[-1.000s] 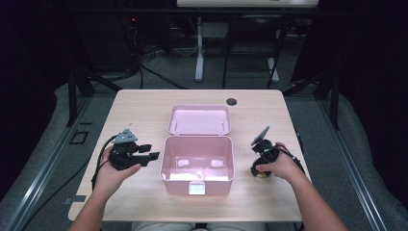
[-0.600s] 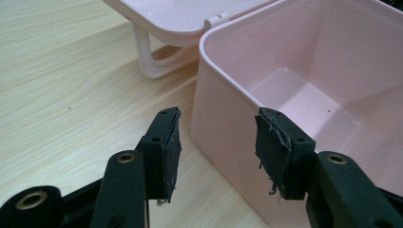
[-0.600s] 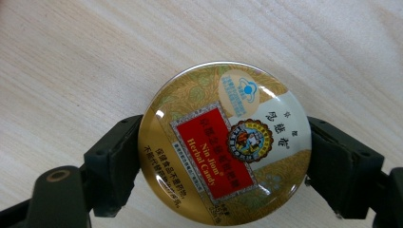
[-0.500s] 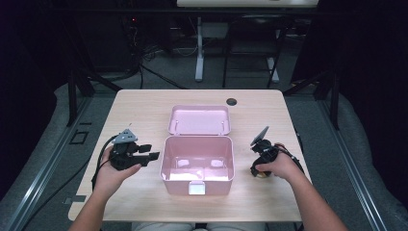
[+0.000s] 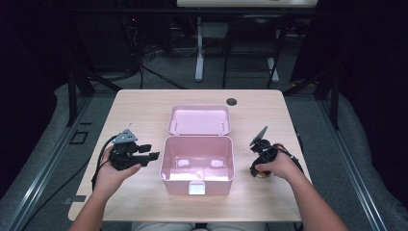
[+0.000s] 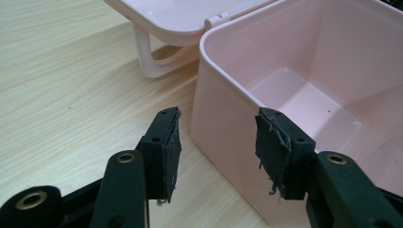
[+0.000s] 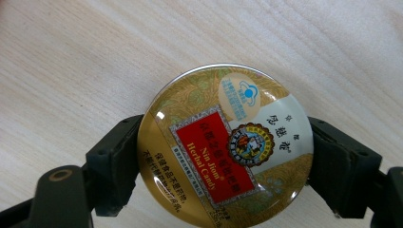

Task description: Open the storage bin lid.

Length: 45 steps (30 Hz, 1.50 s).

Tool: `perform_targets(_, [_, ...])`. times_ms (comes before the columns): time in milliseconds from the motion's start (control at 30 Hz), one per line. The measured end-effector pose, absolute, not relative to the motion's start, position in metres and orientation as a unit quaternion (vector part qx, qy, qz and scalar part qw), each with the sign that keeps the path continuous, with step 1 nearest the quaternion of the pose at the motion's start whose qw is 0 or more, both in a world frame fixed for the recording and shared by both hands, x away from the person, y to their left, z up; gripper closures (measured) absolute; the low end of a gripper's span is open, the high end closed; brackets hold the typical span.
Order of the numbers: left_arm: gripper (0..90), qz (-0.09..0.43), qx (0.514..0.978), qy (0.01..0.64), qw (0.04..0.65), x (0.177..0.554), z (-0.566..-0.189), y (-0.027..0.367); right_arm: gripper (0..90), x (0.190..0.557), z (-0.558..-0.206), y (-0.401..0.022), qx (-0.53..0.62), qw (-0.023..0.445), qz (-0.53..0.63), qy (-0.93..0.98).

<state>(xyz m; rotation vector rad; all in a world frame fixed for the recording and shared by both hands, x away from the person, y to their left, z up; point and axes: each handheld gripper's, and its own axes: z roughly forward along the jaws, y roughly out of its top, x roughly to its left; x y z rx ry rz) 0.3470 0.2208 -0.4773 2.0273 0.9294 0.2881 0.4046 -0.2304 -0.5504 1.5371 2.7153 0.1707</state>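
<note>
The right gripper clamps a round, gold metal candy tin with a red label. The left gripper stands open beside the open pink plastic box.

Both forearms come in from the near edge, one hand to each side. The left hand holds the left gripper about level, pointing inward, its jaws standing wide apart with nothing between the pads. The right hand holds the right gripper pointing down, its jaws pressed on either side of a tin.
</note>
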Motion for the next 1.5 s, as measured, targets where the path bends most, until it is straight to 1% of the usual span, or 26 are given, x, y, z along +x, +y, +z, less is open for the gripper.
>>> perform_targets(200, [50.5,0.117,0.811,0.374,0.434,0.347,-0.477,0.221,19.6,0.406,-0.544,-0.229,0.484,0.015,0.054,0.873])
perform_targets(533, [50.5,0.116,0.811,0.375,0.435,0.347,-0.476,0.222,19.6,0.406,-0.525,-0.223,0.471,0.026,0.05,0.88])
perform_targets(1067, [50.4,0.117,0.809,0.377,0.436,0.347,-0.476,0.224,19.7,0.407,-0.482,-0.206,0.432,0.019,0.057,0.9])
perform_targets(1233, [50.4,0.115,0.81,0.376,0.435,0.347,-0.476,0.225,19.7,0.407,-0.472,-0.2,0.416,0.008,0.05,0.908])
perform_targets(1500, [50.4,0.115,0.809,0.376,0.436,0.347,-0.476,0.225,19.8,0.405,-0.454,-0.192,0.39,0.011,0.056,0.919])
